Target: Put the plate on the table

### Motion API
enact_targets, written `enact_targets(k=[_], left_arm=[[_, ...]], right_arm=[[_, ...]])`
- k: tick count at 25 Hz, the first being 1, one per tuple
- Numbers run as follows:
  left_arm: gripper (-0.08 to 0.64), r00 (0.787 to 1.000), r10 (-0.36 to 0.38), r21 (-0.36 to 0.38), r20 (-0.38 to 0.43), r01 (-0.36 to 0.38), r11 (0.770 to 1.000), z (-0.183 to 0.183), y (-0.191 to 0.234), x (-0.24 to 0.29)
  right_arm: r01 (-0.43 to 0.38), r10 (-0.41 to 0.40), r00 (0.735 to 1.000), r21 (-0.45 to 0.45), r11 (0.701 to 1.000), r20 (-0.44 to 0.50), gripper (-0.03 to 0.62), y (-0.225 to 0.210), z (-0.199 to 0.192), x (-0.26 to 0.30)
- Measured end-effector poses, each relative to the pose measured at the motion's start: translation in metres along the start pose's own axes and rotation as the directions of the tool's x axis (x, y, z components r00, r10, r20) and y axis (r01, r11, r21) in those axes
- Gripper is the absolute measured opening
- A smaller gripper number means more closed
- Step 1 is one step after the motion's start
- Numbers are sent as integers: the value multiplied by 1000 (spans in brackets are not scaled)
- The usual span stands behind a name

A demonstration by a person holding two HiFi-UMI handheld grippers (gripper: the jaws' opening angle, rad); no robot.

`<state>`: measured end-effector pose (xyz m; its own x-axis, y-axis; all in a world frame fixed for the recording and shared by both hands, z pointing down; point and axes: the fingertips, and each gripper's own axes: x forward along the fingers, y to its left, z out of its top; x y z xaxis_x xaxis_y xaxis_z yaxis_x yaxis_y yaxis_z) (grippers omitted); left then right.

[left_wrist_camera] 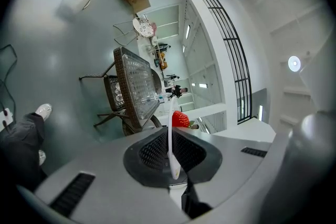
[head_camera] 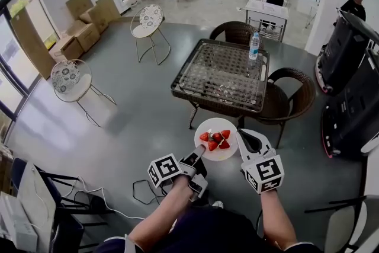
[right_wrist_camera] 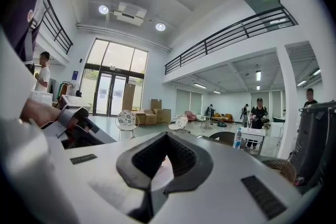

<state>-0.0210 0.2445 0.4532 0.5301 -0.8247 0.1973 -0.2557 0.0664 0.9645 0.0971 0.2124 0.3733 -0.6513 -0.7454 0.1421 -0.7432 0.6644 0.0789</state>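
A white plate (head_camera: 218,127) with several strawberries (head_camera: 217,139) hangs in the air over the grey floor, just short of the near edge of the glass-topped wicker table (head_camera: 201,77). My left gripper (head_camera: 200,151) is shut on the plate's near-left rim. In the left gripper view the plate (left_wrist_camera: 169,134) shows edge-on between the jaws of that gripper (left_wrist_camera: 171,159), with one strawberry (left_wrist_camera: 180,119) beyond. My right gripper (head_camera: 240,138) is shut on the plate's right rim. A strip of white plate (right_wrist_camera: 157,174) shows between the closed jaws in the right gripper view.
A water bottle (head_camera: 254,45) stands on the table's far right corner. Dark wicker chairs (head_camera: 291,98) flank the table at right and behind. Two white patterned chairs (head_camera: 70,79) and cardboard boxes (head_camera: 83,23) stand to the left. Black machines (head_camera: 349,92) fill the right. A cable (head_camera: 142,189) lies on the floor near my feet.
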Motion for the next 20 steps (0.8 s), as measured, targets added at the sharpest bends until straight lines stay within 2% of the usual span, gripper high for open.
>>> enact_targets(k=[8,20], left_arm=[[17,1000,12,-8,16,-12,1000,33,13,20],[17,1000,26,6,-12,-26,1000,105,28,100]], right_arm=[[-6,6,1000,1,1000,-11,5,-12,-4,35],[-9,9,999,12,1000,-43,5,-62,-11,128]])
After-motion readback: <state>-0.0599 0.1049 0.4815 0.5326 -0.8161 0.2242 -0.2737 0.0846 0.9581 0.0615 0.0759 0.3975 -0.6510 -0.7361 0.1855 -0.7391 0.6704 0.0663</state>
